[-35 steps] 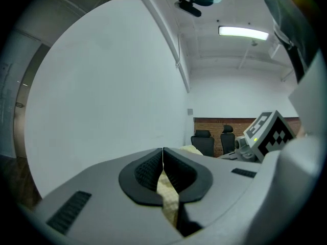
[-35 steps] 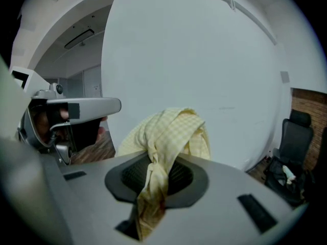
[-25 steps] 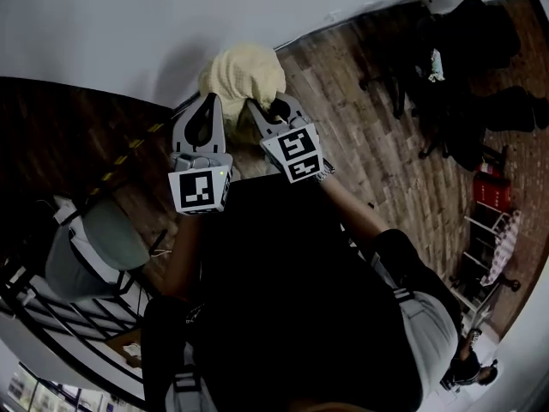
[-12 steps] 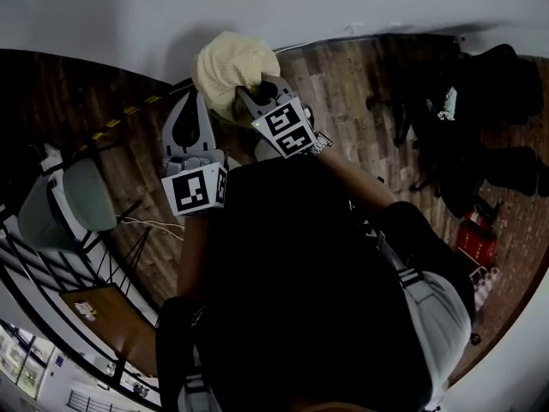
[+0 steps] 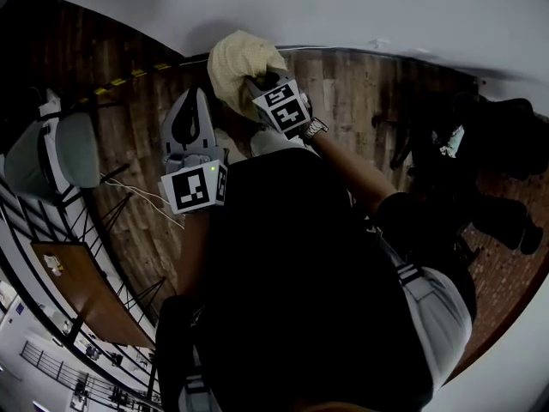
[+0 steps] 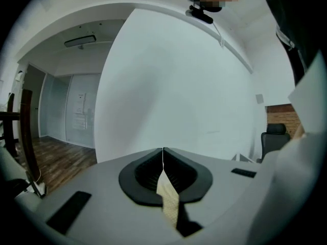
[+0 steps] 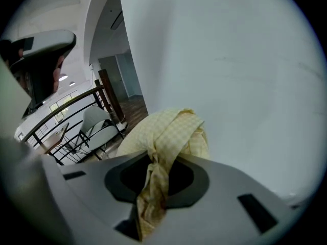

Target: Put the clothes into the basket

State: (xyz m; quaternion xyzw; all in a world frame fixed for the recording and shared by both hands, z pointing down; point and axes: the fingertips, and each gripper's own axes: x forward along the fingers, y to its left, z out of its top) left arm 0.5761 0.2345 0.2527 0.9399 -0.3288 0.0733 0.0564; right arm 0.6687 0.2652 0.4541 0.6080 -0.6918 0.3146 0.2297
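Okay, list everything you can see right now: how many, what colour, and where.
cloth: one, pale yellow check, held up near the wall
wall: one, white, ahead
floor: one, brown wood, below
chair: one, grey, left, by the railing
railing: one, black, left
table: one, brown, lower left, past the railing
left tongs: one, grey, shut on a strip of the cloth
right tongs: one, grey, shut on the cloth bundle
person: one, black top, bottom centre of the head view
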